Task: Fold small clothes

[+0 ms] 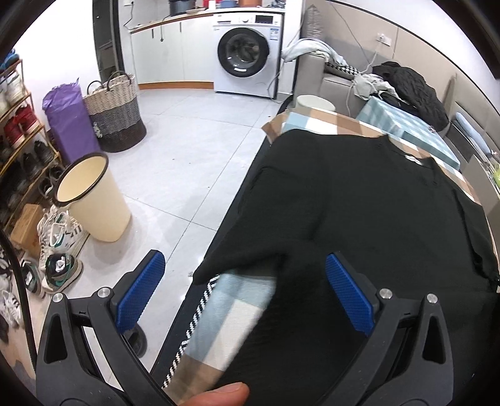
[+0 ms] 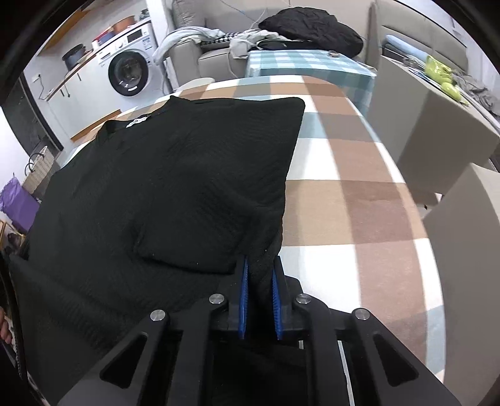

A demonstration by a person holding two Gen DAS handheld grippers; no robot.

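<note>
A black knit top (image 2: 175,175) lies spread on the checked tablecloth (image 2: 353,193), its white neck label (image 2: 137,121) at the far end. My right gripper (image 2: 260,274) is shut on the near right corner of this top, with dark fabric pinched between the blue pads (image 2: 243,296). In the left wrist view the same black top (image 1: 375,212) covers the table, one sleeve folded over near its left edge. My left gripper (image 1: 242,265) stands open above the near left hem, its blue pads (image 1: 140,290) wide apart and touching nothing. A fingertip (image 1: 218,395) shows at the bottom.
A cream bin (image 1: 93,200), a purple bag (image 1: 67,121), a woven basket (image 1: 115,109) and a shoe rack (image 1: 18,131) stand on the tiled floor left of the table. A washing machine (image 1: 247,53) is at the back. A sofa with clothes (image 2: 312,28) lies beyond the table.
</note>
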